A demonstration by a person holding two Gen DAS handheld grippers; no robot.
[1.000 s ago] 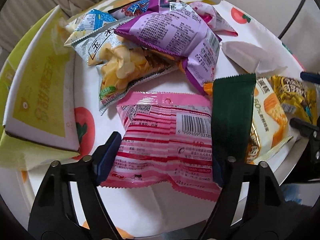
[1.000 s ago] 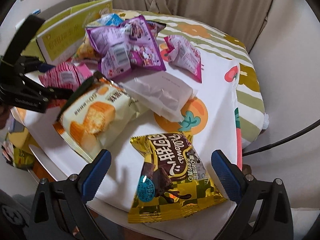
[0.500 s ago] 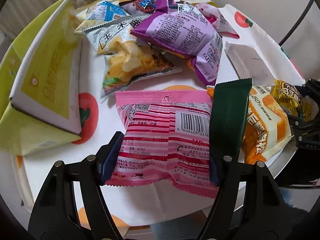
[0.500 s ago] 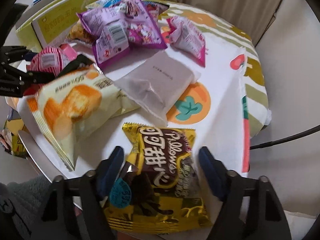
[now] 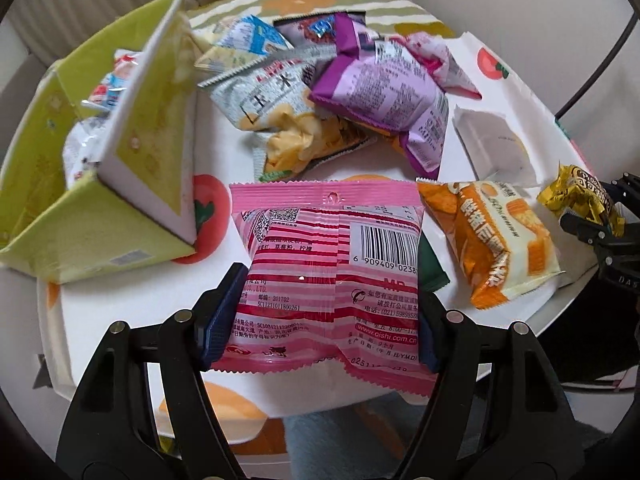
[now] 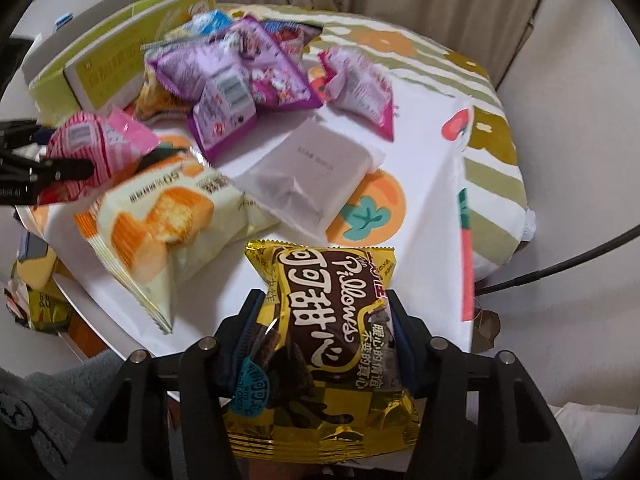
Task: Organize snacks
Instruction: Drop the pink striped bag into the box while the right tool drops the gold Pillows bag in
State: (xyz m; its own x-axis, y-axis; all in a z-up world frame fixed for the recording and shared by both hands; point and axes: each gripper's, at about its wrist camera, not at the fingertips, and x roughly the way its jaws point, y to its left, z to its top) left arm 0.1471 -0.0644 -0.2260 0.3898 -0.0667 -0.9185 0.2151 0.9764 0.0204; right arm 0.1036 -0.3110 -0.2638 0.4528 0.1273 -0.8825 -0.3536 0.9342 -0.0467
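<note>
Both grippers have a snack packet clamped between their blue pads. Left gripper [image 5: 320, 316] has its jaws at about mid-width, pressed on the two side edges of the pink striped packet [image 5: 332, 264], which shows its barcode side and sits raised off the tablecloth [image 5: 516, 92]. Right gripper [image 6: 320, 344] has just been closing its jaws and now pinches the gold chocolate packet [image 6: 324, 344], crumpling its sides.

Just ahead and to the right of the left gripper lies the orange cake packet [image 5: 492, 236], with a dark green packet [image 5: 432, 268] partly tucked behind the pink one. Farther ahead is a heap: a corn chip bag [image 5: 288, 120], a purple packet [image 5: 384, 100] and a white flat packet [image 5: 492, 144]. Ahead to the left stands the yellow-green box [image 5: 72, 216], open-topped, with a few wrapped snacks [image 5: 100, 96] inside.

From the right gripper, the orange cake packet is ahead-left and the white flat packet straight ahead.
</note>
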